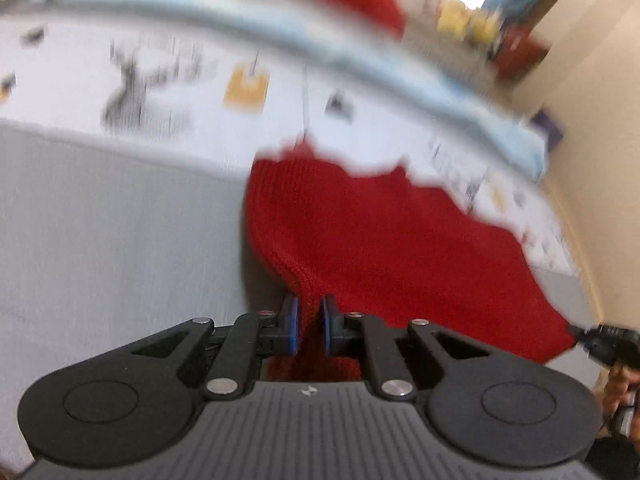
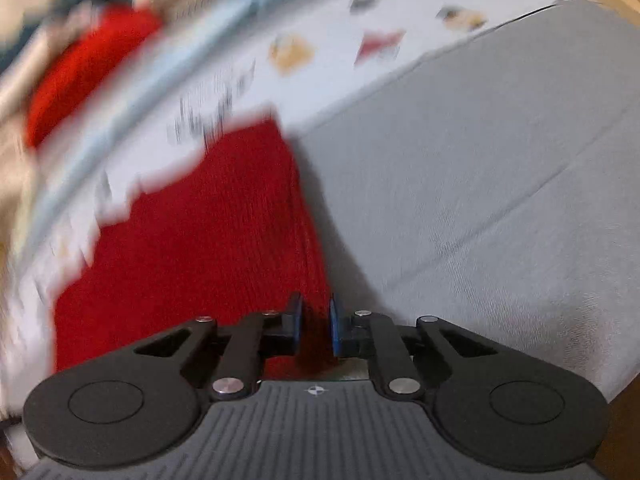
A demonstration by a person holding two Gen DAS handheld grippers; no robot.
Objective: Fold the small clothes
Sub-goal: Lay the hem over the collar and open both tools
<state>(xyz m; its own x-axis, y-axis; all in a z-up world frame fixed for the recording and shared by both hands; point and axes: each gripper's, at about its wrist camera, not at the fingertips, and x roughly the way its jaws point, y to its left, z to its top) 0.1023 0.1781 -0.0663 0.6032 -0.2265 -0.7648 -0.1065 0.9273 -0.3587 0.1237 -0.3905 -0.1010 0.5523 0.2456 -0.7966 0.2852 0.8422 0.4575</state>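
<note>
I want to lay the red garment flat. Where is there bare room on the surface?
Bare grey sheet lies right of the red knit garment and also left of it. Beyond lies the printed white cloth. Both the left tool and right tool grip the garment.

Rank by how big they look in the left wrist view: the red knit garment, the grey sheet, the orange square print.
1. grey sheet and red knit garment: similar spread, and the garment's nearness inflates it, so no ranking.
2. orange square print: clearly smallest.
</note>
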